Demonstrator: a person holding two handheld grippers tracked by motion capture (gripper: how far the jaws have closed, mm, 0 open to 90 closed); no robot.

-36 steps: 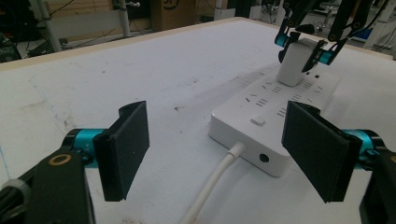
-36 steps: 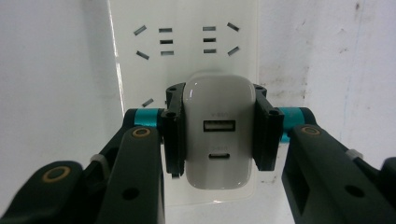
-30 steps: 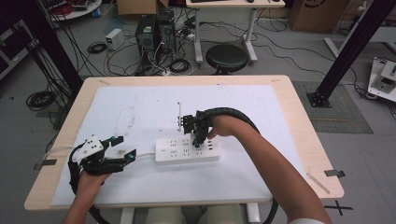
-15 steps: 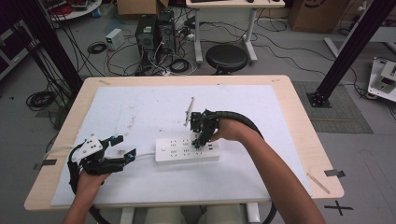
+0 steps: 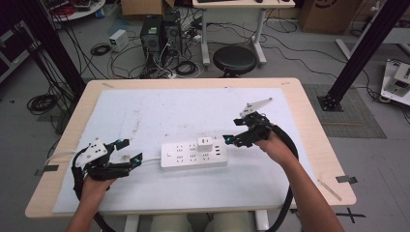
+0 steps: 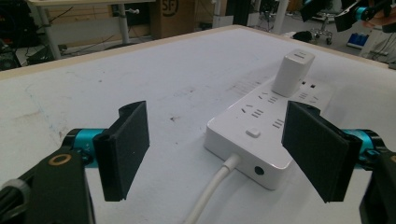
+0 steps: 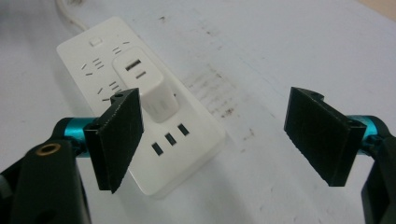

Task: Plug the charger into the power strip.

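Since the earlier frames, the right gripper (image 5: 231, 140) has left the white charger (image 5: 204, 143) plugged into the white power strip (image 5: 193, 154) and drawn away past the strip's right end, its jaws having just been opening, with nothing between them; the left gripper (image 5: 130, 151) has kept its place. From the high view, the strip lies near the middle of the white mat (image 5: 193, 111) on the table (image 5: 314, 125), the charger standing upright in its sockets; the left gripper rests by the strip's left end where the white cord (image 5: 150, 160) leaves it, fingers spread wide and empty. From the left gripper view, the wide fingers (image 6: 126, 144) frame the strip's near end (image 6: 261, 135) without touching it; the cord (image 6: 210, 191) runs out toward the camera, and the charger (image 6: 293, 72) stands farther along. From the right gripper view, the fingers (image 7: 116, 135) stand wide apart above the strip's (image 7: 140, 116) USB end, gripping nothing, with the charger (image 7: 144, 84) just beyond the left pad.
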